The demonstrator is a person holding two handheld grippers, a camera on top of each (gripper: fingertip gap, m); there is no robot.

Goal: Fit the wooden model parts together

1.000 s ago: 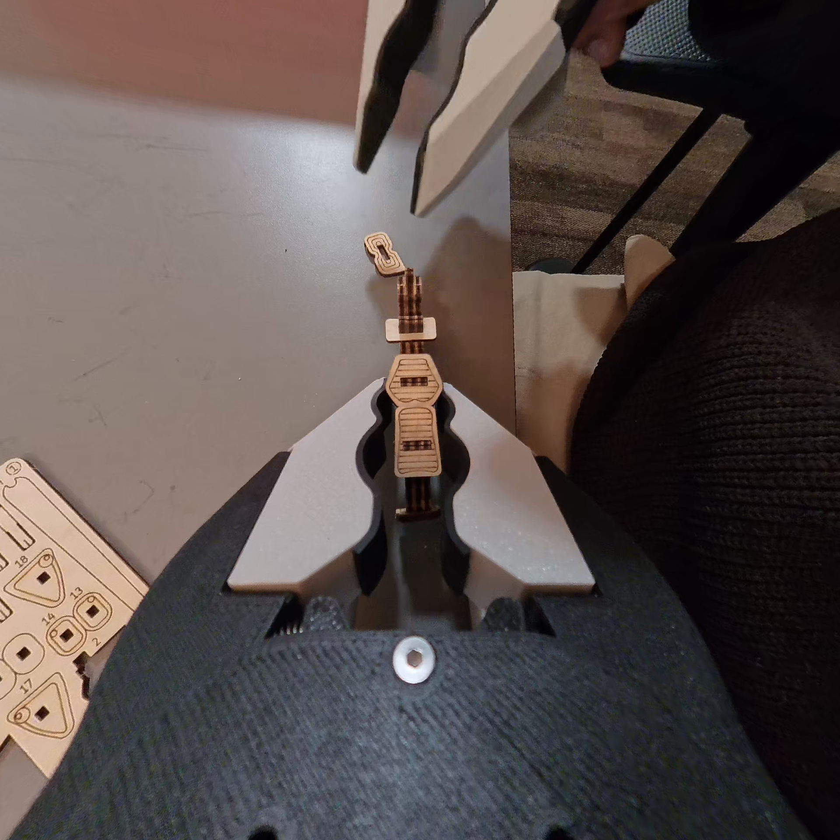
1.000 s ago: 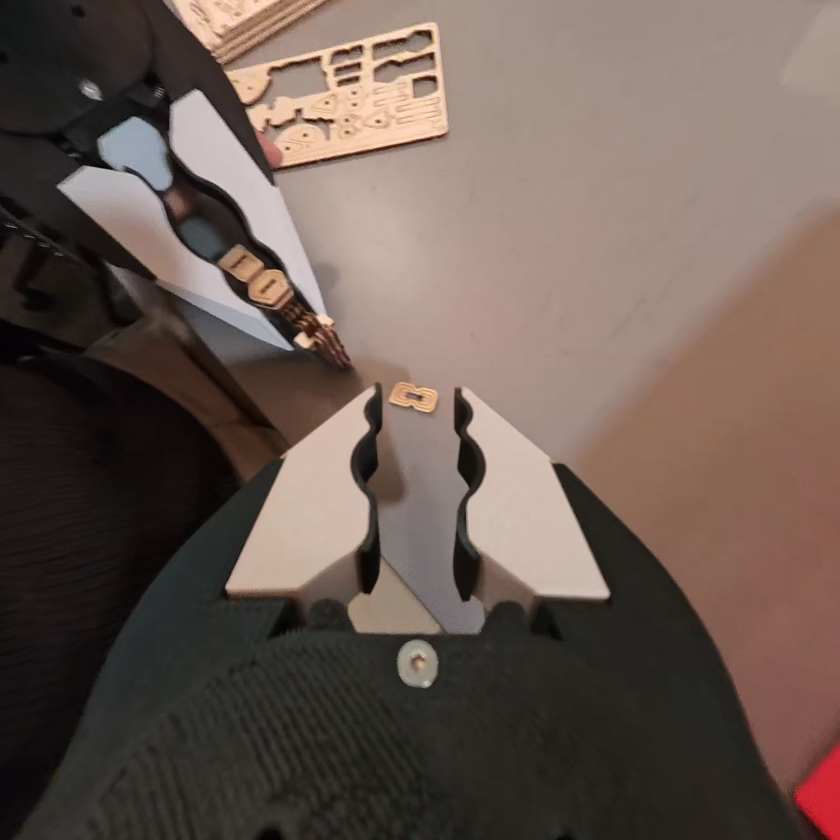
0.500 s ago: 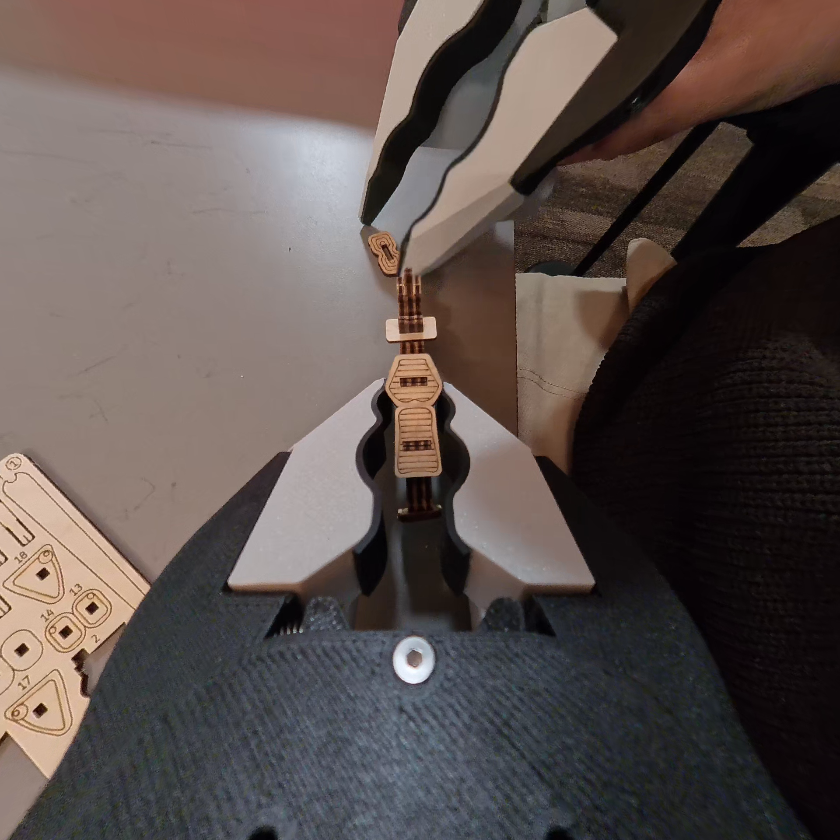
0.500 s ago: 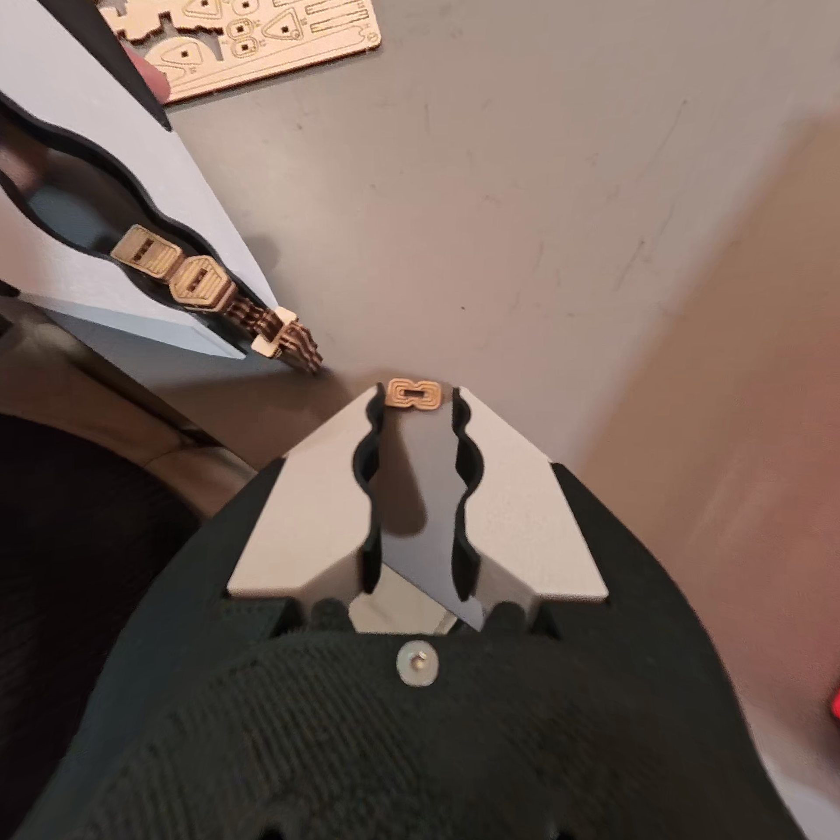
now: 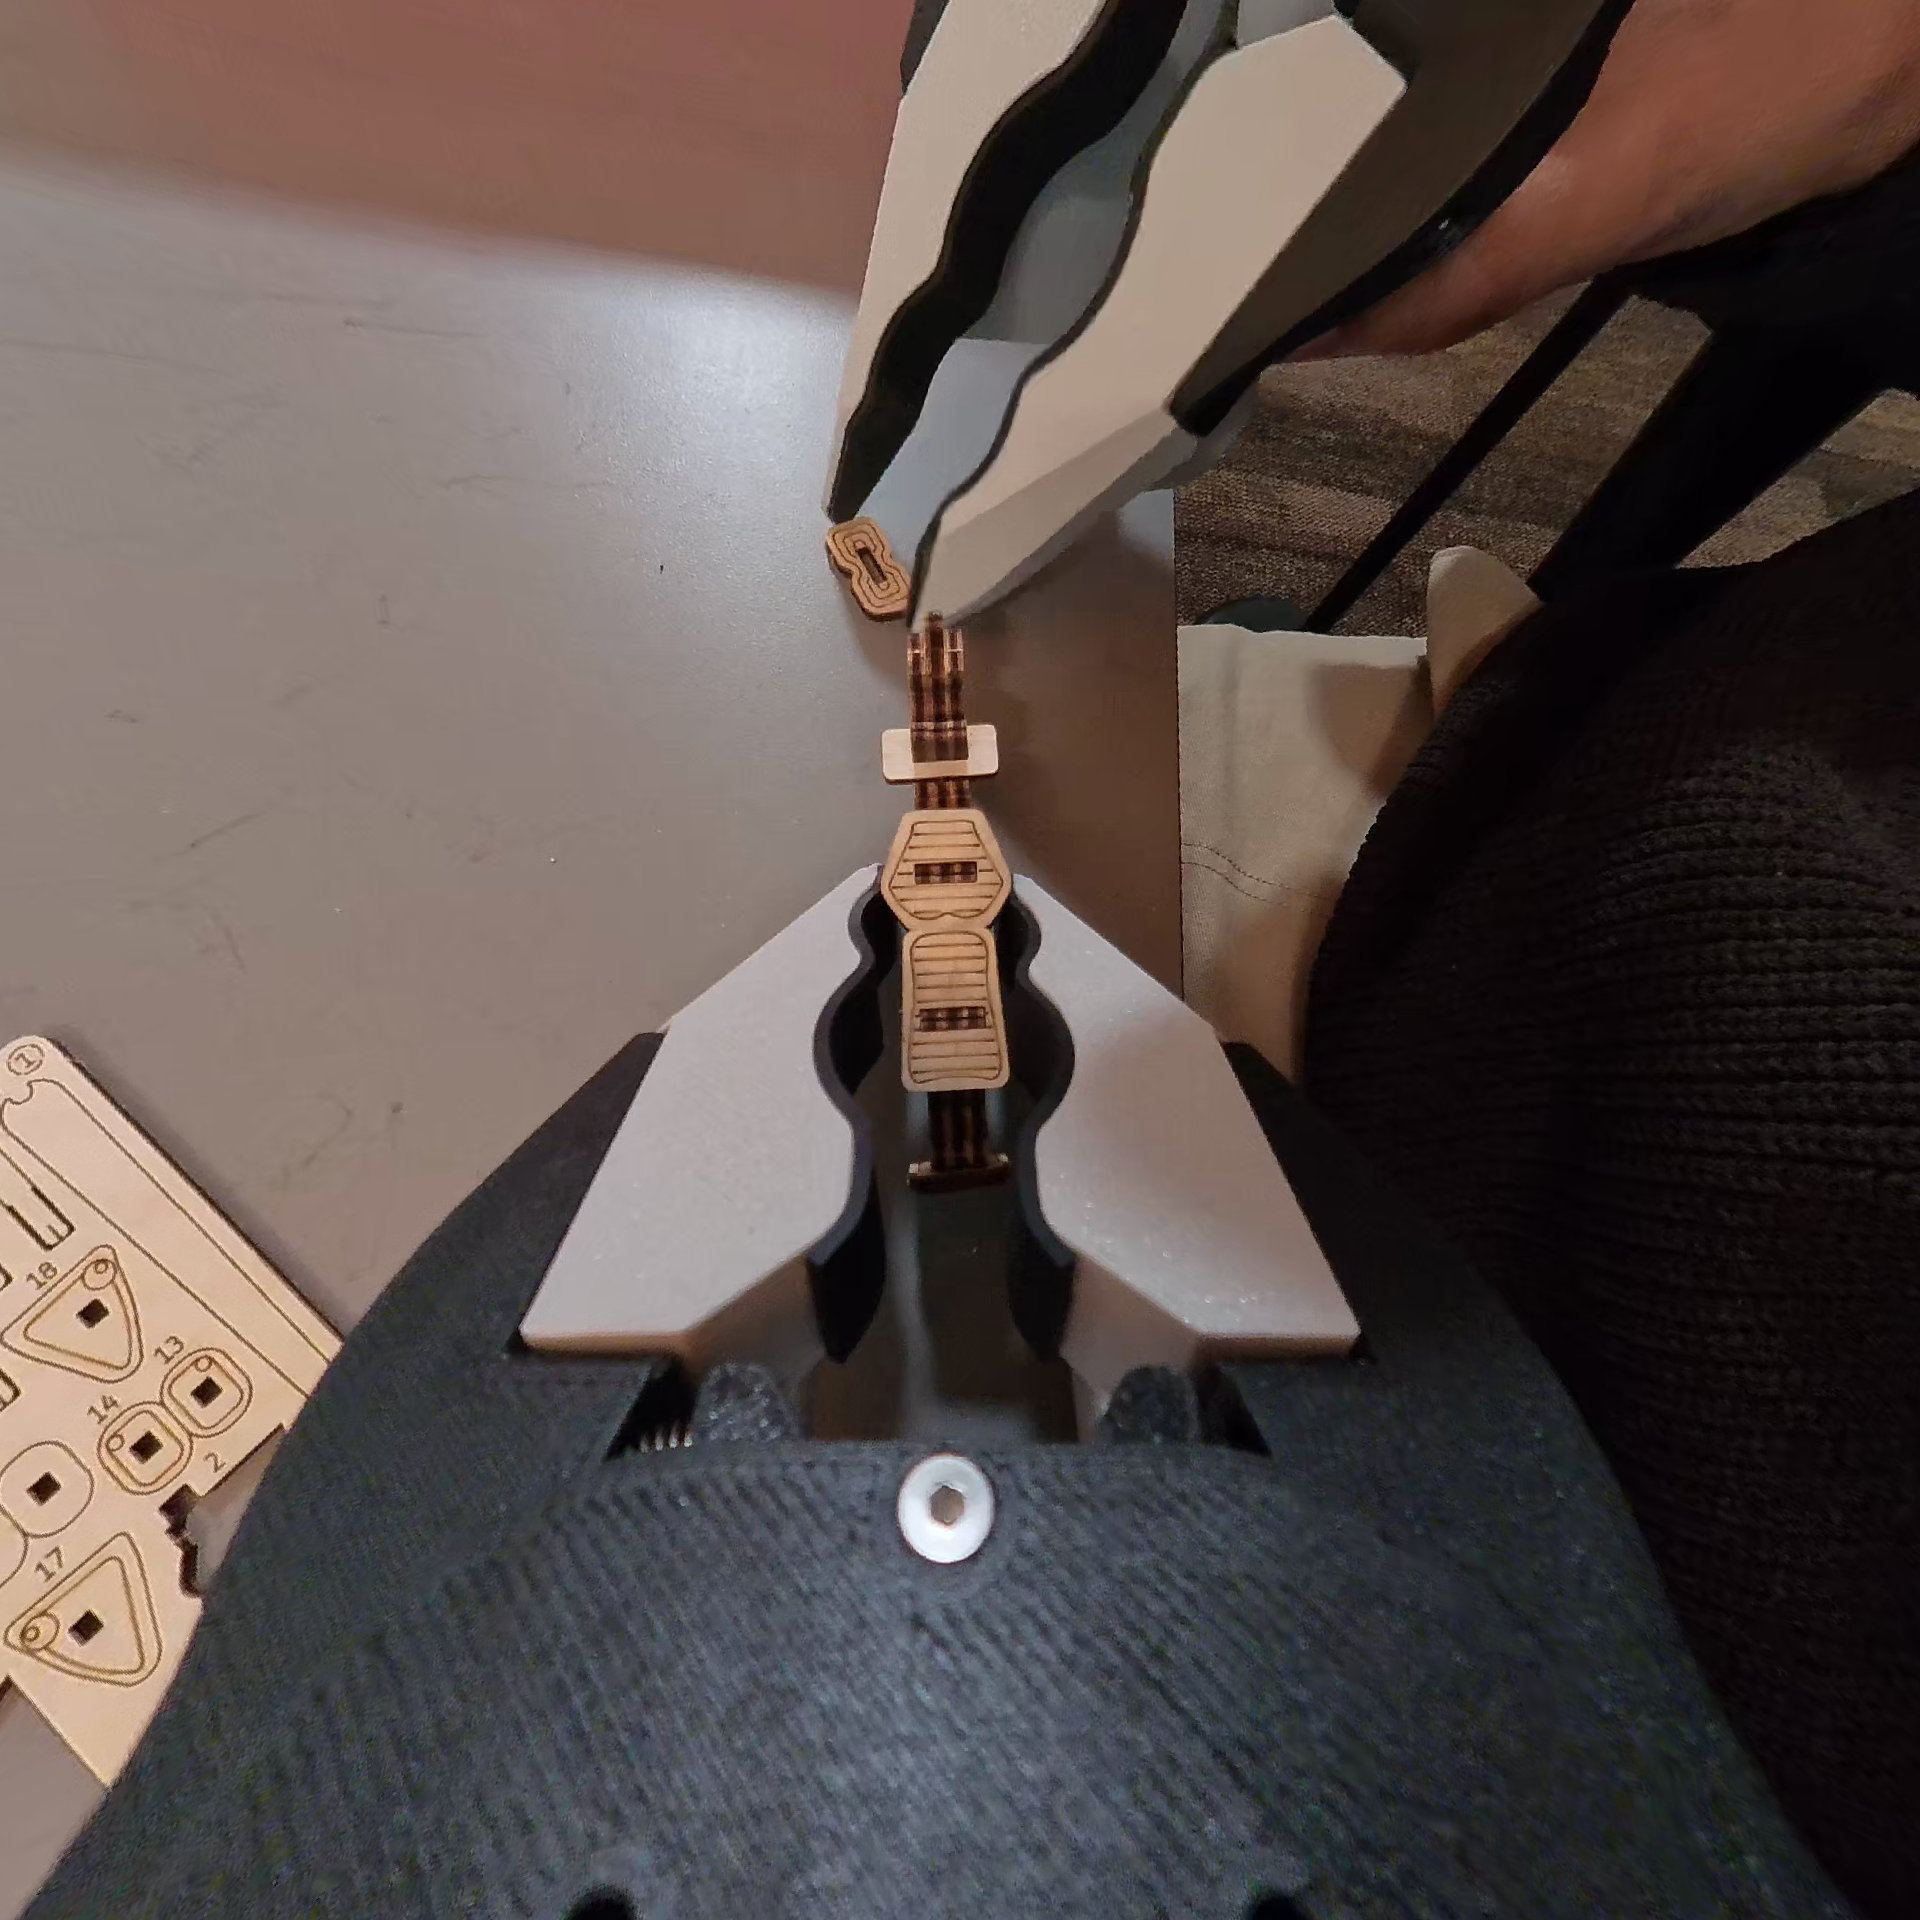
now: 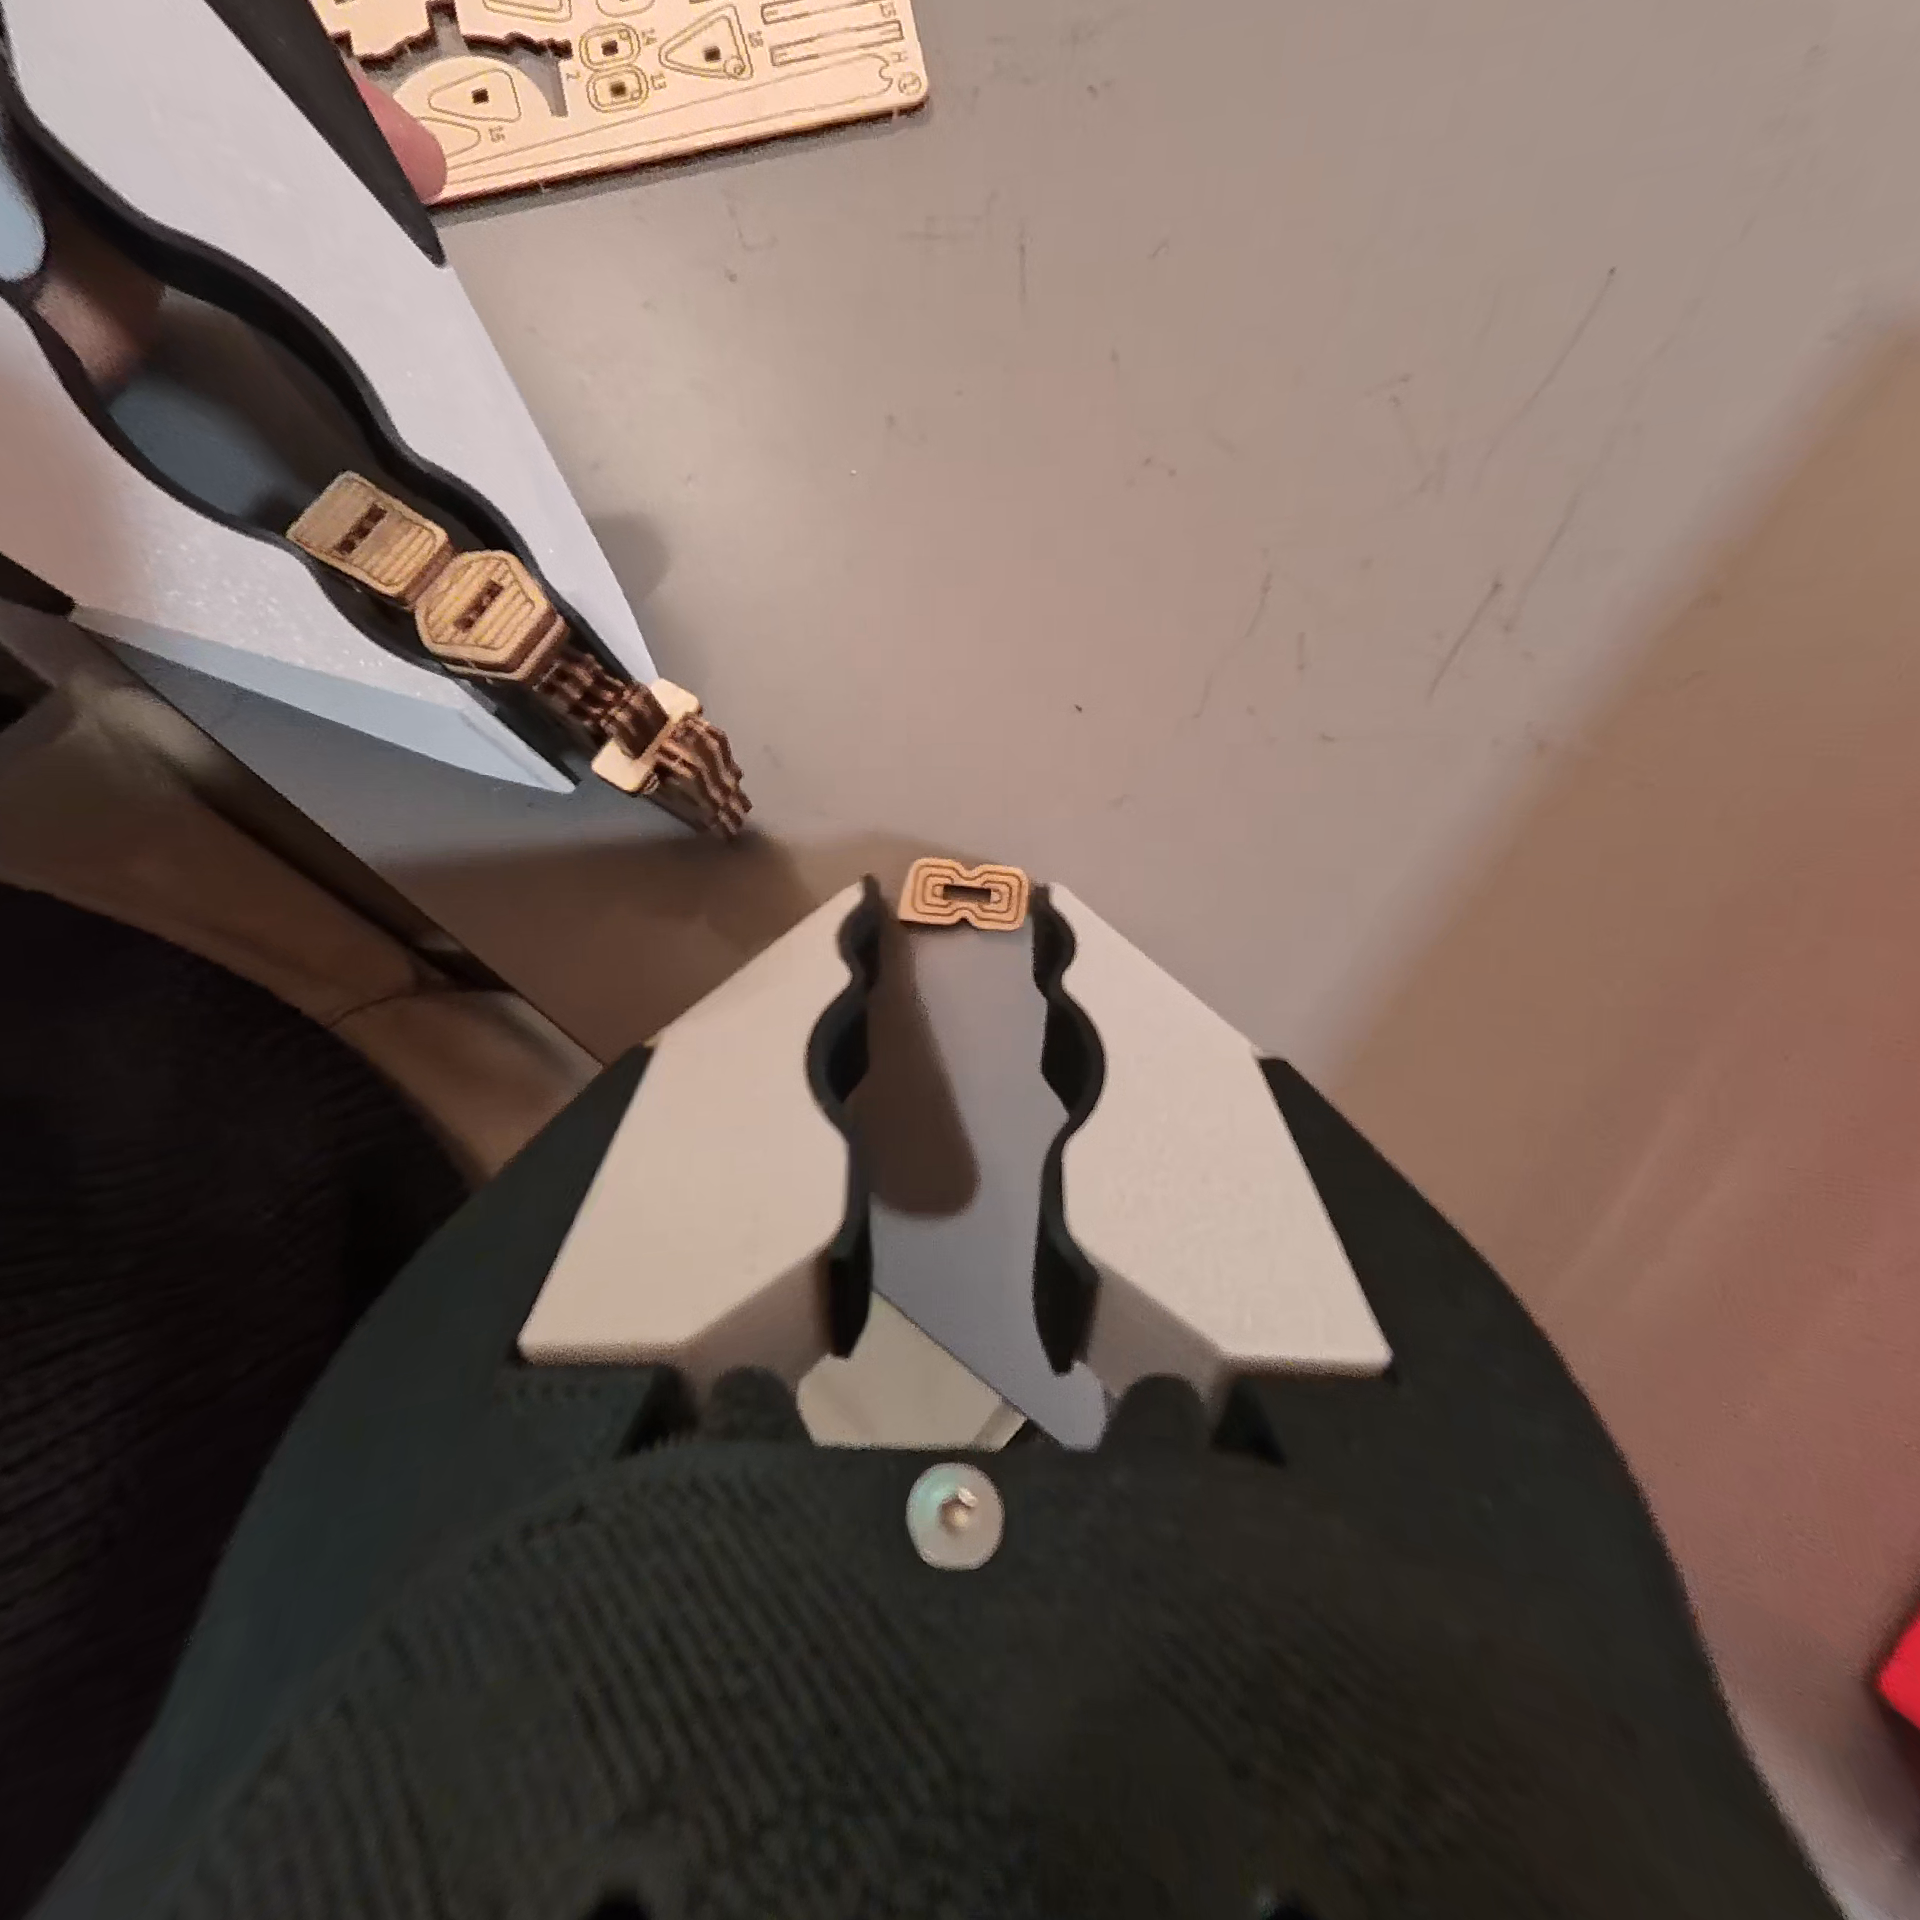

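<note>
While the left gripper (image 5: 943, 883) holds the long, slim wooden model assembly of layered light and dark plywood (image 5: 943, 935) just as it did a second ago, clenched on its sides, the right gripper (image 6: 961, 902) has come down from well above the grey table (image 5: 416, 520) to the small, flat, figure-eight wooden piece with a slot in its middle (image 6: 963, 892); a second ago that piece lay clear ahead of the parted fingers, half a second ago it sat at their tips, and now it sits between the two tips, its ends at or against the black inner pads; whether the pads press it firmly cannot be told, and the gap behind the tips is wide. In the left wrist view the same piece (image 5: 869, 570) lies flat on the table near its corner, just beyond the far end of the assembly, with the right gripper (image 5: 883, 566) slanting down onto it from above; the assembly itself has not shifted, its far tip close to the small piece without clearly touching. The pale laser-cut plywood sheet of numbered parts (image 6: 665, 94) lies on the table behind the left gripper (image 6: 623, 717); several engraved shapes are seated in the sheet (image 5: 94, 1403), and other openings are cut out.
</note>
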